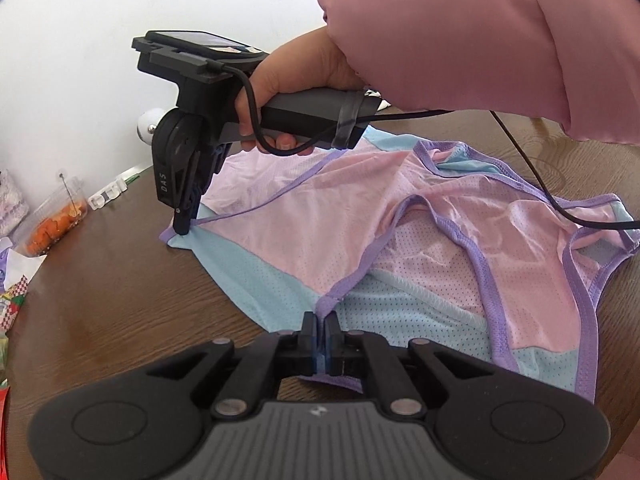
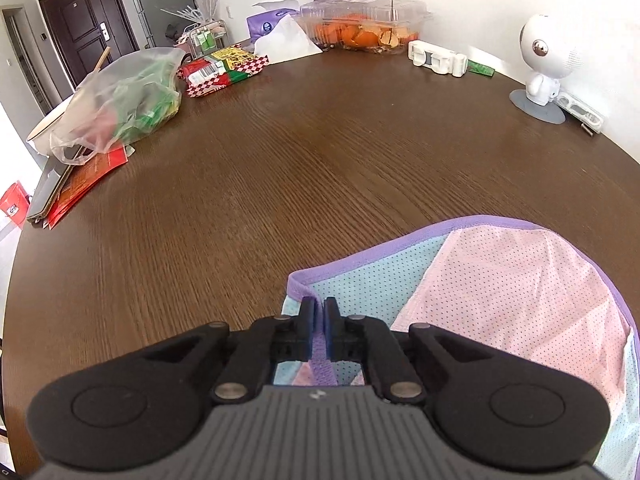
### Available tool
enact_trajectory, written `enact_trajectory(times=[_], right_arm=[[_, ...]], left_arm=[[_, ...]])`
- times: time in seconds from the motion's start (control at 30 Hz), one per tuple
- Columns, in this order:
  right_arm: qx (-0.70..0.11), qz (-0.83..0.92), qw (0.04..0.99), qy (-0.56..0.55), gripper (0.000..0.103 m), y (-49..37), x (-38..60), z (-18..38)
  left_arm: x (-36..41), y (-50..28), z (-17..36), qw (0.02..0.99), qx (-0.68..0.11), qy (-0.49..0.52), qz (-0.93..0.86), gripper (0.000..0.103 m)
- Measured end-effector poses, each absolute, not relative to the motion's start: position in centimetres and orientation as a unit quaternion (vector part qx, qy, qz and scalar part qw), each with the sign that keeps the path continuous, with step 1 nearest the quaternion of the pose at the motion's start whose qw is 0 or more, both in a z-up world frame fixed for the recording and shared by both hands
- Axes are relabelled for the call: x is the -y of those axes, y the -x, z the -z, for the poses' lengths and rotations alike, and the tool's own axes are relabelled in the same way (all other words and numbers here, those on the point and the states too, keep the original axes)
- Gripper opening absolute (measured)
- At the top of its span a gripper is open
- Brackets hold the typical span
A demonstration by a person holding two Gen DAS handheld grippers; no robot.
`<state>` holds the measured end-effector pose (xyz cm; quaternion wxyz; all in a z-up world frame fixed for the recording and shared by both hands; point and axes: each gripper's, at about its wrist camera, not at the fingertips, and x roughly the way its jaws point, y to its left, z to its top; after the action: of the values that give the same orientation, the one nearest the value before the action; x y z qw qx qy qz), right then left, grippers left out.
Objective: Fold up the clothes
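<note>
The mesh top (image 1: 328, 216), pink and pale blue with purple binding, lies spread on the brown wooden surface (image 1: 120, 300), and everything else is placed in relation to it. The left tongs (image 1: 320, 322) are nearly closed, pinching the purple binding at the top's near edge where a strap seam meets the blue panel. The right tongs (image 2: 319, 307) are likewise narrow, clamped on the purple-edged corner (image 2: 300, 284) at the far side of the top; from the left wrist view the right hand (image 1: 296, 68), in a pink sleeve (image 1: 480, 40), holds them pointing steeply down onto that corner. Gripping two points along one edge looks like preparation to lift that edge and carry it across the top for a fold; the fabric is thin and slippery-looking, so it may sag between the two grips.

Beyond the top, the surface is bare wood out to its far rim, where clutter stands against a white wall: a clear box of orange peel (image 2: 360, 28), a white round-headed figure (image 2: 546, 68), snack packets (image 2: 222, 70) and a plastic bag (image 2: 120, 100). Past the bag is a dark door (image 2: 86, 20).
</note>
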<state>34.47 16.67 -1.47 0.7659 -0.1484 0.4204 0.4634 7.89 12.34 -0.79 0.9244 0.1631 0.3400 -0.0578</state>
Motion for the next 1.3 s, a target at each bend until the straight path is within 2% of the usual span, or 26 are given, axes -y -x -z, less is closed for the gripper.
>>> enact_trajectory(times=[0.03, 0.07, 0.1, 0.13, 0.27, 0.43, 0.57, 0.7, 0.77, 0.87, 0.97, 1.07, 1.3], right_arm=[[-0.419, -0.463, 0.768, 0.141, 0.02, -34.5, -16.4, 1.3], [-0.411, -0.467, 0.772, 0.132, 0.044, -34.4, -15.9, 0.6], [-0.403, -0.472, 0.775, 0.123, 0.052, -34.3, -15.4, 0.0], [-0.394, -0.476, 0.778, 0.114, 0.055, -34.2, -14.8, -0.6], [-0.364, -0.483, 0.793, 0.073, 0.055, -34.0, -11.1, -3.8], [-0.352, -0.458, 0.812, 0.09, 0.055, -32.5, -5.8, -5.8], [-0.344, -0.489, 0.784, 0.167, 0.052, -27.4, -3.4, -5.2], [-0.29, -0.543, 0.739, 0.275, 0.051, -19.9, -4.4, -4.0], [-0.261, -0.565, 0.715, 0.318, 0.045, -16.9, -5.4, -3.0], [-0.228, -0.572, 0.693, 0.376, 0.041, -14.2, -6.8, -1.5], [-0.21, -0.566, 0.681, 0.414, 0.038, -13.2, -7.7, -0.3], [-0.198, -0.563, 0.671, 0.44, 0.033, -12.6, -8.2, 0.7], [-0.168, -0.555, 0.657, 0.482, 0.027, -11.2, -8.9, 1.7]], left_arm=[[-12.6, -7.7, 0.5, 0.926, -0.338, -0.154, 0.06, 0.016], [-12.9, -7.5, 0.2, 0.928, -0.336, -0.146, 0.063, 0.034], [-13.2, -7.3, 0.0, 0.93, -0.334, -0.137, 0.065, 0.046], [-13.5, -7.0, -0.3, 0.932, -0.332, -0.128, 0.068, 0.047], [-15.3, -6.7, -1.9, 0.94, -0.322, -0.085, 0.074, 0.048], [-19.3, -11.0, -2.9, 0.941, -0.334, -0.038, 0.033, 0.049], [-24.5, -16.4, -2.9, 0.933, -0.355, 0.054, 0.017, 0.048], [-28.5, -20.9, -2.7, 0.917, -0.375, 0.133, 0.014, 0.044], [-29.2, -22.4, -2.6, 0.913, -0.383, 0.141, 0.008, 0.041], [-29.9, -24.3, -2.3, 0.907, -0.396, 0.146, -0.005, 0.041], [-30.5, -25.7, -1.9, 0.899, -0.406, 0.161, -0.007, 0.032], [-30.9, -27.0, -1.5, 0.894, -0.413, 0.173, -0.013, 0.029], [-32.2, -28.9, -0.9, 0.879, -0.426, 0.211, -0.038, 0.029]])
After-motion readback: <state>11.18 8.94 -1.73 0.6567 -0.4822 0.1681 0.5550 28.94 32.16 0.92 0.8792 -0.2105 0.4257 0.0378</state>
